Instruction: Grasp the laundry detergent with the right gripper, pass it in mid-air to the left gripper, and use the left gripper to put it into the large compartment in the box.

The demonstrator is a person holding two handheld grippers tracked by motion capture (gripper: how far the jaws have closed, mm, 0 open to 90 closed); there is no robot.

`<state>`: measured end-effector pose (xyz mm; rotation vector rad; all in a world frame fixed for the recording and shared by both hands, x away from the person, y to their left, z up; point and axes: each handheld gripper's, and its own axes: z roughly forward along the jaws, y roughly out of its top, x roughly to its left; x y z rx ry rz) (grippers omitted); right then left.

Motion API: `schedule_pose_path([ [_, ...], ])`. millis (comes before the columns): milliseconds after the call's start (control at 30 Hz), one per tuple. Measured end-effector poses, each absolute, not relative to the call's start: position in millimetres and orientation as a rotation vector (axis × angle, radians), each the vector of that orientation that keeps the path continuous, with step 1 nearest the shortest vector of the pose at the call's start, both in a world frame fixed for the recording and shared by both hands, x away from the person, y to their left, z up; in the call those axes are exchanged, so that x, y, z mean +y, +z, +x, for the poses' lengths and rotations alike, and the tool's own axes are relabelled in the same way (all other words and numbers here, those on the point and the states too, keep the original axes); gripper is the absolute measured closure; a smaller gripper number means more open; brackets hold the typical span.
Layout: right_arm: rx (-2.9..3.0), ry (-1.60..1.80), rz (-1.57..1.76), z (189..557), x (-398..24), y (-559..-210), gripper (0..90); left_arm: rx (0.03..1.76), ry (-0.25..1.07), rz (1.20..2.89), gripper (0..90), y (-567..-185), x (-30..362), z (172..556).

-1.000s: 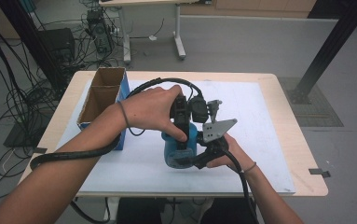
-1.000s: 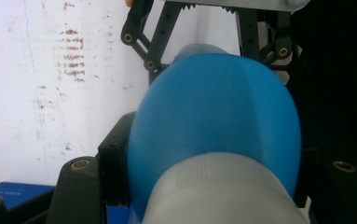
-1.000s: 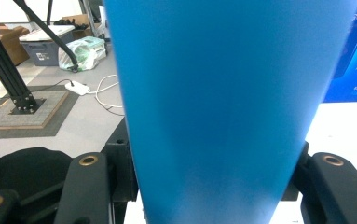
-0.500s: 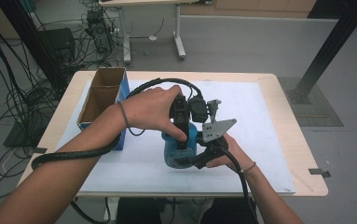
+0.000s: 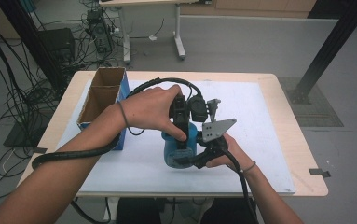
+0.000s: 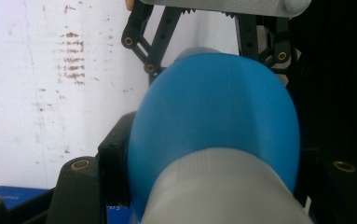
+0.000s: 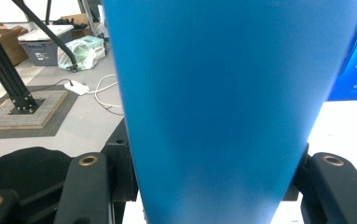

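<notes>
On table [image 5: 269,100], both tongs apparently clamp blue bottle [image 5: 178,149].

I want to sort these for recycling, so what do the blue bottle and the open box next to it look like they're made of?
The blue bottle looks like matte plastic: even colour, smooth, no sharp glints. Its paler ribbed cap is probably plastic too. The open box looks like cardboard, with raw brown inner walls and a blue printed outside. The left gripper and right gripper both clamp the bottle.

Wooden table [image 5: 285,116]; white sheet [image 5: 255,135] across it; open cardboard box [image 5: 102,95] at left
</notes>
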<state>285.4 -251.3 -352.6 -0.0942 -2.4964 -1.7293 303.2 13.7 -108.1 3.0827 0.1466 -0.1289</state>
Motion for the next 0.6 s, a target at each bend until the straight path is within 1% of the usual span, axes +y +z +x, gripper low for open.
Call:
schedule_pose_path([
  [600, -2.49, -1.729, -0.097, 286.0, -249.6, -352.3, 40.9, 0.149, -0.125, 3.079, 37.1, -107.4, 14.7, 302.7],
])
